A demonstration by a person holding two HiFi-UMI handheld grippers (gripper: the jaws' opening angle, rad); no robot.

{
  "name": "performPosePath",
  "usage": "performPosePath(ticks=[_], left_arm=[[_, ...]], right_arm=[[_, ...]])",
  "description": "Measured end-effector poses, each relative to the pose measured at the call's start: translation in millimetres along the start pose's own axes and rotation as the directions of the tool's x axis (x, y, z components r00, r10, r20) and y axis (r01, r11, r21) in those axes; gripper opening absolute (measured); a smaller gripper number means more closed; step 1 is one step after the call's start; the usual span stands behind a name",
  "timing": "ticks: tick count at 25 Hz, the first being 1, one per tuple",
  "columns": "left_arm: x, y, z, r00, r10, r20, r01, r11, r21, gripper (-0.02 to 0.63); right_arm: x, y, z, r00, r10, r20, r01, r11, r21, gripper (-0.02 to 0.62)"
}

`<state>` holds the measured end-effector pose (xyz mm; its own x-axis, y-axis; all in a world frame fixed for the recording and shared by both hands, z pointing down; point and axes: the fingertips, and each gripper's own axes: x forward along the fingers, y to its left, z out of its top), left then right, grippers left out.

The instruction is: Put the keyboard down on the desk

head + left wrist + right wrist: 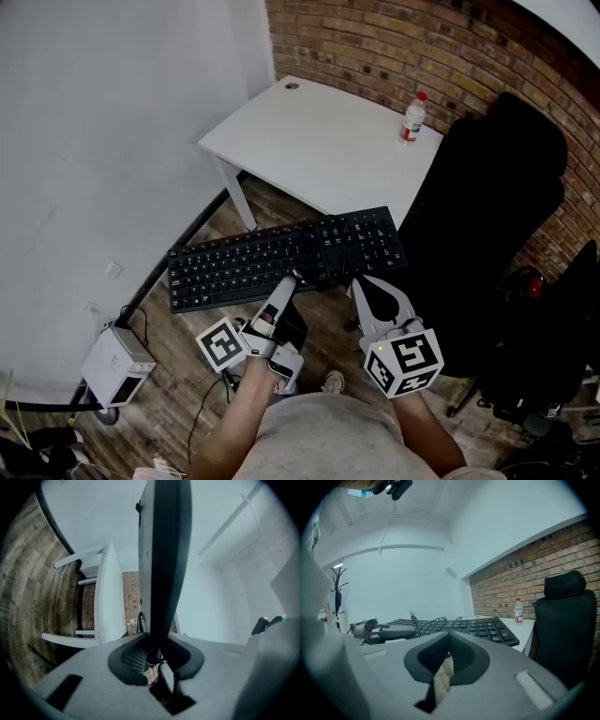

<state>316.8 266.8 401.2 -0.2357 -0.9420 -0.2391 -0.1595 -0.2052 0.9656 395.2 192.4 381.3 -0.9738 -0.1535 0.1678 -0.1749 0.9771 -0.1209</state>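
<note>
A black keyboard (281,258) hangs in the air over the wooden floor, just short of the white desk (319,141). My left gripper (291,283) is shut on its near long edge. In the left gripper view the keyboard (164,550) runs edge-on as a dark slab out of the jaws of the left gripper (152,656). My right gripper (360,281) sits at the same edge further right, its tips at or just under the keyboard. In the right gripper view the right gripper (450,637) has its jaws together with nothing between them, and the keyboard (487,627) lies just beyond.
A plastic bottle with a red cap (412,117) stands at the desk's right side. A black office chair (497,216) fills the space to the right. A white box with cables (117,366) sits on the floor at the left, by the white wall.
</note>
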Motion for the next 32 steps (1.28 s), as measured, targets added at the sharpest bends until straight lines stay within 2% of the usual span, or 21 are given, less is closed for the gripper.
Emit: performPosePath(ticks=[12, 16, 21, 25, 32], left_arm=[[18, 5, -16, 1.0, 0.005, 0.026, -0.005, 1.0, 0.007, 0.075], [10, 0, -7, 0.999, 0.003, 0.043, -0.003, 1.0, 0.005, 0.075], [21, 7, -7, 0.998, 0.006, 0.07, -0.007, 1.0, 0.021, 0.077], [26, 11, 6, 0.996, 0.009, 0.091, -0.011, 1.0, 0.02, 0.077], [50, 27, 51, 0.994, 0.019, 0.106, -0.02, 1.0, 0.0, 0.077]], right_arm=[[-4, -24, 1, 0.999, 0.035, 0.018, -0.035, 0.999, 0.018, 0.009], [2, -13, 3, 0.998, 0.052, 0.018, -0.052, 0.999, 0.015, 0.009], [11, -24, 2, 0.996, 0.088, 0.02, -0.088, 0.996, 0.012, 0.009], [28, -24, 3, 0.994, 0.112, 0.012, -0.112, 0.994, 0.011, 0.009], [82, -31, 8, 0.993, 0.12, -0.017, -0.12, 0.993, 0.015, 0.009]])
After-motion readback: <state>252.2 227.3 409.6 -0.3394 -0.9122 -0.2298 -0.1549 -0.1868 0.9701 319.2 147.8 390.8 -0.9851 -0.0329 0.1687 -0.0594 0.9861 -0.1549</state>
